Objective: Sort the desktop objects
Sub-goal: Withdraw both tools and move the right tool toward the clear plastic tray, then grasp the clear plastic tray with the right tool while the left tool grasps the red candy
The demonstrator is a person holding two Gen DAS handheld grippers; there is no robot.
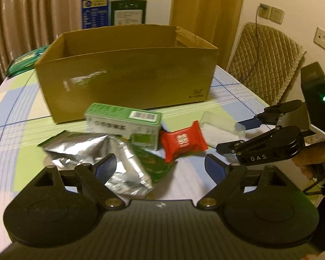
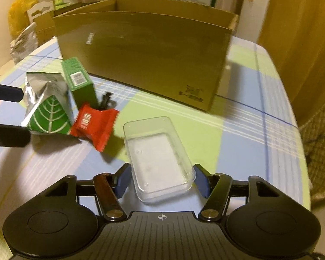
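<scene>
Right tool: fingers set either side of the clear plastic tray's near end, narrow gaps visible at both pads; not yet pinching. Tray lies toward the desk's near edge, open side up.

Left tool: spread wide over the crumpled foil pouch, holding nothing.

Just beyond lie the red candy packet and green tin, close together. Farthest, the open cardboard box, toward the far edge.

Recommendation: square the pads on the tray's long walls and close gently; thin plastic likely flexes or slips.
</scene>
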